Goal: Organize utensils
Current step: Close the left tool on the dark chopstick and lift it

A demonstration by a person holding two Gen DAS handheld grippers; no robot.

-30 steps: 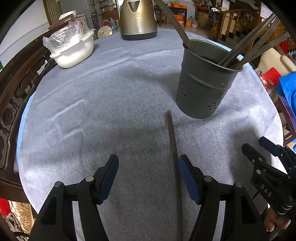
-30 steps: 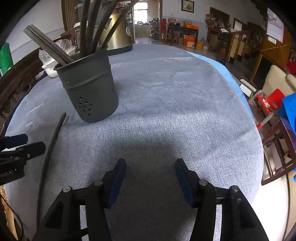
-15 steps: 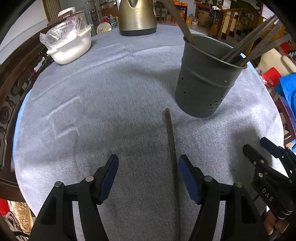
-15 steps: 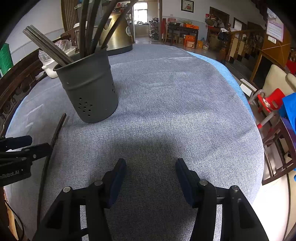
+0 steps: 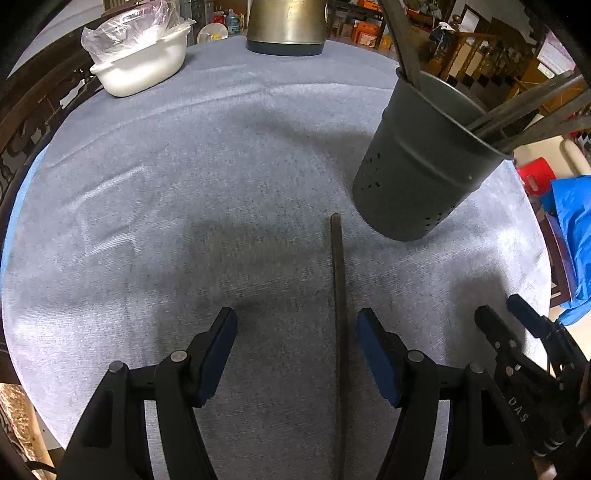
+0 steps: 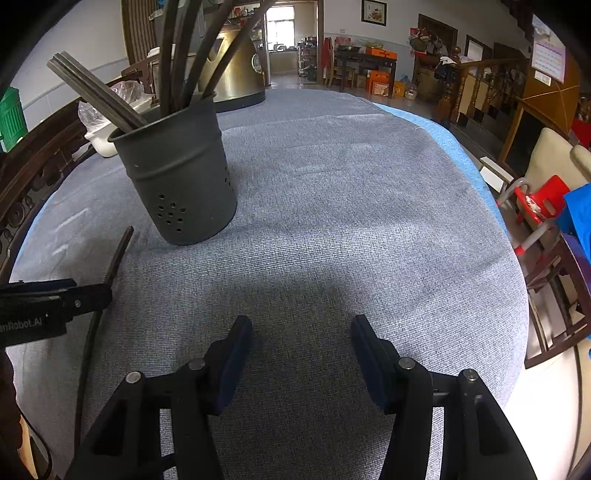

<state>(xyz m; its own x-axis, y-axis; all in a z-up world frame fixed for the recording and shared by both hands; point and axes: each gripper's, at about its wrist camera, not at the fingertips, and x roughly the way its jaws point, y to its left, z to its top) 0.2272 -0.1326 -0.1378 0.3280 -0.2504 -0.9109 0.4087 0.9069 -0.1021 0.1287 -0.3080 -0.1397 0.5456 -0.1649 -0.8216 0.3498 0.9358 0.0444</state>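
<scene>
A dark grey perforated utensil holder (image 5: 421, 162) stands on the grey tablecloth with several dark chopsticks in it; it also shows in the right wrist view (image 6: 177, 177). One loose dark chopstick (image 5: 338, 295) lies on the cloth, running toward the holder. My left gripper (image 5: 295, 343) is open and low over the cloth, with the chopstick lying between its fingers, close to the right finger (image 5: 376, 354). My right gripper (image 6: 301, 354) is open and empty over bare cloth. The loose chopstick shows at the left of the right wrist view (image 6: 118, 254).
A brass kettle (image 5: 286, 26) and a white bowl with a plastic bag (image 5: 142, 62) stand at the table's far side. A carved wooden chair back (image 5: 33, 110) borders the left edge. Chairs and a red stool (image 6: 543, 199) stand beyond the right edge.
My left gripper has moved forward and lower along the loose chopstick toward the holder. My right gripper has barely moved.
</scene>
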